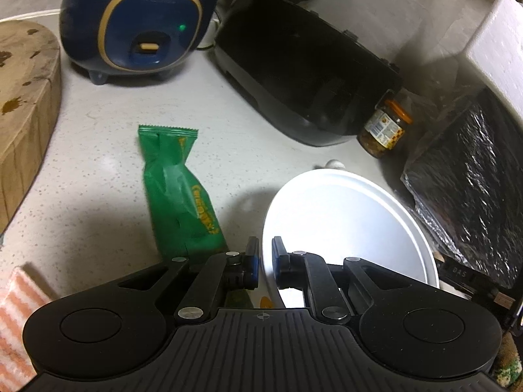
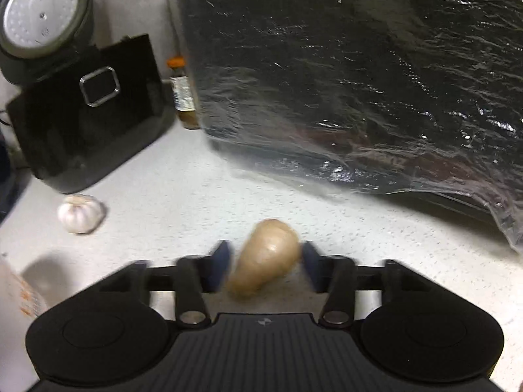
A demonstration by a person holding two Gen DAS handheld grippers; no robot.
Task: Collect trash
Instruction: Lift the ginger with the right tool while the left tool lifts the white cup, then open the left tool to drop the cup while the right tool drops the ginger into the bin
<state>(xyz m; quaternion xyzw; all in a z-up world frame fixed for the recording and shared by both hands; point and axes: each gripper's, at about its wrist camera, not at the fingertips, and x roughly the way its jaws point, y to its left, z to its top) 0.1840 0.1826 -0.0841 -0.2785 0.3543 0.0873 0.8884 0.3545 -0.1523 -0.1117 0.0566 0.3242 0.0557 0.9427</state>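
In the left wrist view my left gripper [image 1: 265, 248] is shut on the rim of a white plate [image 1: 346, 225], which it holds tilted over the counter. A green snack wrapper [image 1: 178, 189] lies on the counter just left of the gripper. In the right wrist view my right gripper [image 2: 265, 261] is open, its fingers on either side of a tan, pear-shaped scrap [image 2: 266, 254] that lies on the speckled counter. The fingers stand apart from it.
A blue rice cooker [image 1: 137, 23], a black appliance [image 1: 304, 81], a jar with an orange lid [image 1: 385, 127] and a wooden chopping block [image 1: 23, 111] stand around. A large foil-wrapped box [image 2: 359, 75] fills the right. A garlic bulb [image 2: 80, 212] lies left of it.
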